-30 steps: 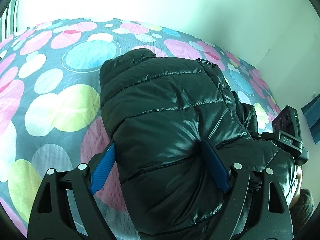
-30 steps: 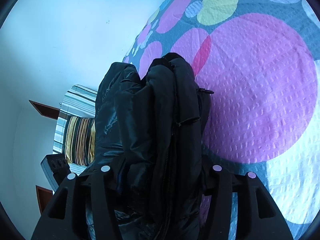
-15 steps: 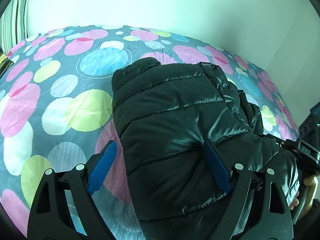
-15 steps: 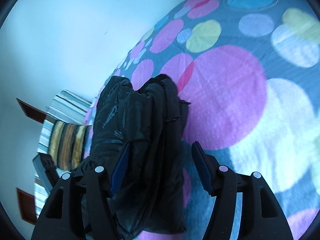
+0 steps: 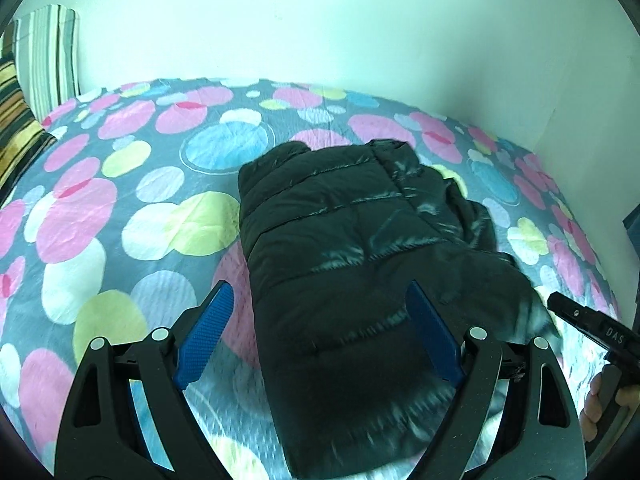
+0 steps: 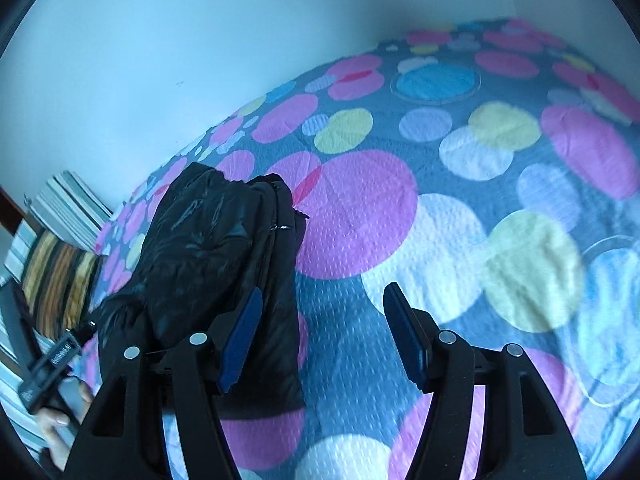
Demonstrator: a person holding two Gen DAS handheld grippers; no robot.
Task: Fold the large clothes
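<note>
A black puffer jacket (image 5: 360, 264) lies folded into a thick bundle on the polka-dot bedspread (image 5: 120, 208). My left gripper (image 5: 318, 332) is open and empty, raised above the jacket's near end, its blue pads (image 5: 204, 336) wide apart. In the right wrist view the jacket (image 6: 208, 264) lies at left, seen edge-on. My right gripper (image 6: 322, 340) is open and empty beside the jacket's right edge, over bare bedspread (image 6: 460, 220). The right gripper's body (image 5: 592, 332) shows at the far right of the left wrist view.
Striped pillows (image 5: 36, 72) sit at the bed's left end against the white wall (image 5: 320, 20); they also show in the right wrist view (image 6: 56, 264). The left gripper's handle and the hand on it (image 6: 52, 368) show at lower left there.
Both grippers let go of the jacket, opened and pulled back and up. The right gripper swung to the right, off the jacket. The jacket stays folded on the bed.
</note>
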